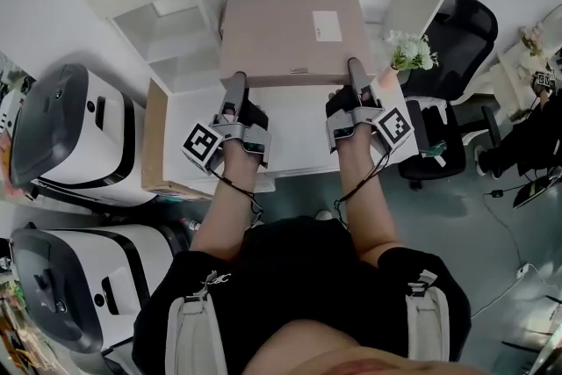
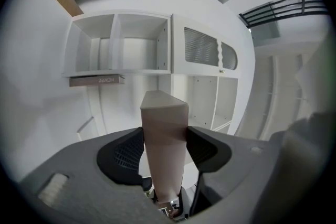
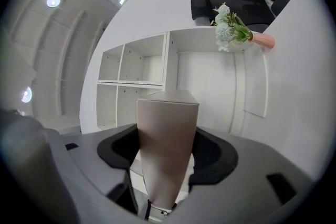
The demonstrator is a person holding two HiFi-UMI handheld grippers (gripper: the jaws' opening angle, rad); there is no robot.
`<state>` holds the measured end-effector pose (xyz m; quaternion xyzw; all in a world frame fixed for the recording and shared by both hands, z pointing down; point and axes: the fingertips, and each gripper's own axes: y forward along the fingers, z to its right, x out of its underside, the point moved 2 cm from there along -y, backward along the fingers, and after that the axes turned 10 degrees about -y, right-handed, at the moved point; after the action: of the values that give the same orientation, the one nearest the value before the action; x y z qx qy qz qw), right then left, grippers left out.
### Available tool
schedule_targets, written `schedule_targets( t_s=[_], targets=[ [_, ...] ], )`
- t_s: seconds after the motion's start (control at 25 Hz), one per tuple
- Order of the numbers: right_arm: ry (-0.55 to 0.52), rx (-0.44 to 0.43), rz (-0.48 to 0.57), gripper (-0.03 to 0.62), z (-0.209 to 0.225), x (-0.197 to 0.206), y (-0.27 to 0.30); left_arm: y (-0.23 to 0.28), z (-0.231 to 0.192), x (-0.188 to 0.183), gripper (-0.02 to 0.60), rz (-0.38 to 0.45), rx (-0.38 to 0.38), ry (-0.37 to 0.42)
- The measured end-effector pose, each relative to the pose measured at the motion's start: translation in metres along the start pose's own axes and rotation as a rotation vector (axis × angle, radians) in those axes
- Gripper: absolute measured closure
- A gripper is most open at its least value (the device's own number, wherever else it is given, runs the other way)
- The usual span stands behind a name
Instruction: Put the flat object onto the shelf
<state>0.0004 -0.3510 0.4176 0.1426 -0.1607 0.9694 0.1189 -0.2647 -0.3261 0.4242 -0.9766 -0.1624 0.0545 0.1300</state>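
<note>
A flat beige cardboard box (image 1: 294, 39) with a white label hangs level in front of me, over the white cubby shelf (image 1: 167, 44). My left gripper (image 1: 235, 88) is shut on its near edge at the left, my right gripper (image 1: 356, 70) on the same edge at the right. In the left gripper view the box's edge (image 2: 164, 134) fills the gap between both pads, with open shelf compartments (image 2: 118, 44) behind it. The right gripper view shows the box (image 3: 167, 134) clamped the same way, facing more compartments (image 3: 139, 73).
A small vase of white flowers (image 1: 409, 53) stands just right of the box, with a black office chair (image 1: 457, 35) behind it. Two white rounded machines (image 1: 75, 136) stand at my left, beside a wooden board (image 1: 156, 140). A white desk surface (image 1: 299, 145) lies under my hands.
</note>
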Motion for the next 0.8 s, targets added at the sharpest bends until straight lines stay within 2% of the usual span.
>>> schedule_targets(
  t_s=[0.24, 0.56, 0.8],
  targets=[
    [0.009, -0.038, 0.017, 0.31, -0.016, -0.009, -0.003, 0.006, 0.025, 0.009, 0.321, -0.016, 0.06, 0.049],
    [-0.012, -0.082, 0.013, 0.31, -0.033, -0.024, -0.008, 0.005, 0.041, 0.022, 0.321, -0.015, 0.1, 0.06],
    [-0.03, -0.114, -0.011, 0.31, -0.051, -0.021, 0.003, 0.002, 0.056, 0.015, 0.321, 0.002, 0.13, 0.061]
  ],
)
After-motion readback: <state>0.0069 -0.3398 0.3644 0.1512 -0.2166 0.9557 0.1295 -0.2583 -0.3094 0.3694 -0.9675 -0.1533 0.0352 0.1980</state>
